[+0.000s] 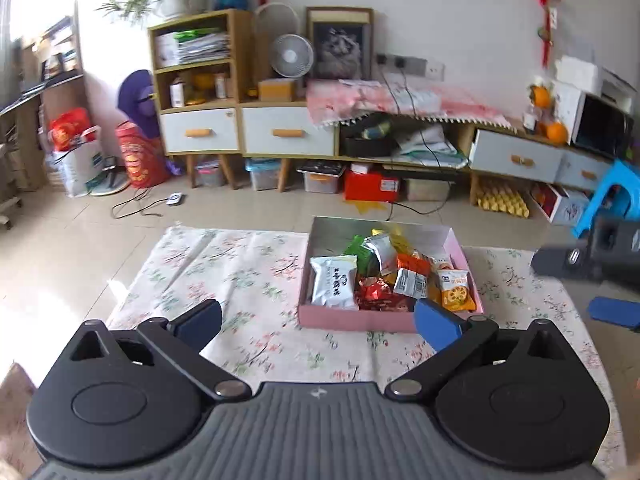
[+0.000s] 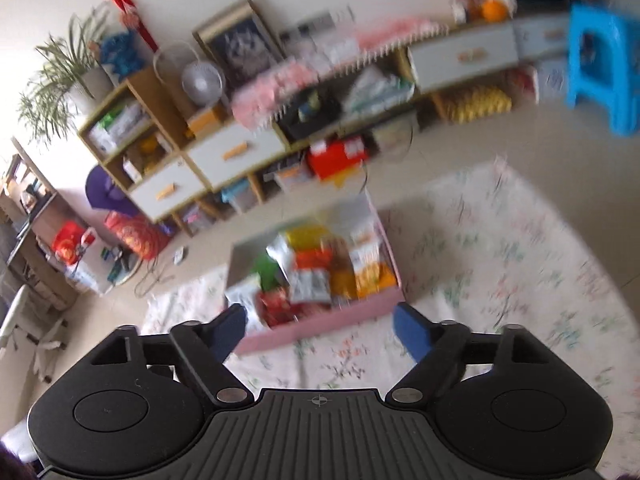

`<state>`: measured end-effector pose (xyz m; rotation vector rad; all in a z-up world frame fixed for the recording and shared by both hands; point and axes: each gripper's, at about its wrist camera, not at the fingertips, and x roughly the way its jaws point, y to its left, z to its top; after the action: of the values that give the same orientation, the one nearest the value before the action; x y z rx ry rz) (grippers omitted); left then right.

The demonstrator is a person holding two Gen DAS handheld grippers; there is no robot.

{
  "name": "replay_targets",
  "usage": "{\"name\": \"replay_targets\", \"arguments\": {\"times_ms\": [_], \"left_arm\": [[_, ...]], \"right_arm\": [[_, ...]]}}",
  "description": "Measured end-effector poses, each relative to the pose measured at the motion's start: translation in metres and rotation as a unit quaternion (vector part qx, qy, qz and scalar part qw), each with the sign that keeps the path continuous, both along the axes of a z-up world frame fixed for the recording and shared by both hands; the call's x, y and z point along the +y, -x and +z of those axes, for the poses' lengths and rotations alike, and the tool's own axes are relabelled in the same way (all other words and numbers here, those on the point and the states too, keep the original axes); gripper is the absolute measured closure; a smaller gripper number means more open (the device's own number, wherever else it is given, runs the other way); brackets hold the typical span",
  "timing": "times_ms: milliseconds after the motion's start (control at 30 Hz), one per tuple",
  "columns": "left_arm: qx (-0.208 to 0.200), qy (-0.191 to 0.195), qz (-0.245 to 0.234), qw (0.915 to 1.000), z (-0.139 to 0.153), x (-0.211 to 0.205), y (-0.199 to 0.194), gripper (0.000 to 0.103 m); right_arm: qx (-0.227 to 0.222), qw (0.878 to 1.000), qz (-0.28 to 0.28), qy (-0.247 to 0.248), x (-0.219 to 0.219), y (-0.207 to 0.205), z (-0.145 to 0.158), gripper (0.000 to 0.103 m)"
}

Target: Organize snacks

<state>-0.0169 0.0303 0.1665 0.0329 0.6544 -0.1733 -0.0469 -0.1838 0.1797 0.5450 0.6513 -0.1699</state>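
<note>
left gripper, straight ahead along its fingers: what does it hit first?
Probably the pink snack box: the open left gripper points down at its near wall, nothing between. Depth is unclear, so it could meet the floral cloth just short.

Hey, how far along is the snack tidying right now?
Done: the snack packets sit piled inside the pink box on the floral cloth. In hand: nothing; the left gripper and right gripper both have open, empty jaws. Left: no loose snacks show on the cloth; the packets lie jumbled, so perhaps neatening.
</note>
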Motion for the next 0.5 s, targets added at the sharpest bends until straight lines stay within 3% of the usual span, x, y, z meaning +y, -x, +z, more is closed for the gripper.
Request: {"name": "replay_targets", "arguments": {"times_ms": [67, 167, 333, 367, 433, 500], "left_arm": [[0.005, 0.015, 0.013, 0.9998, 0.002, 0.008, 0.013, 0.0], [0.014, 0.019, 0.037, 0.999, -0.008, 0.018, 0.028, 0.0], [0.04, -0.005, 0.047, 0.9981, -0.039, 0.028, 0.04, 0.0], [0.062, -0.012, 0.047, 0.9969, -0.04, 0.029, 0.035, 0.001], [0.068, 0.005, 0.061, 0.9958, -0.039, 0.037, 0.033, 0.0], [0.063, 0.007, 0.061, 0.9961, -0.039, 0.038, 0.032, 0.0]], "right_arm": [[-0.011, 1.0, -0.02, -0.012, 0.009, 0.021, 0.013, 0.003], [-0.011, 0.999, -0.027, -0.013, 0.027, 0.05, 0.016, 0.002], [0.012, 0.998, -0.038, 0.052, 0.05, 0.076, -0.018, 0.001], [0.018, 0.997, -0.038, 0.066, 0.051, 0.075, -0.026, 0.001], [0.046, 0.992, -0.03, 0.116, 0.054, 0.065, -0.036, 0.001], [0.042, 0.987, -0.019, 0.155, 0.058, 0.064, -0.036, 0.001]]}}
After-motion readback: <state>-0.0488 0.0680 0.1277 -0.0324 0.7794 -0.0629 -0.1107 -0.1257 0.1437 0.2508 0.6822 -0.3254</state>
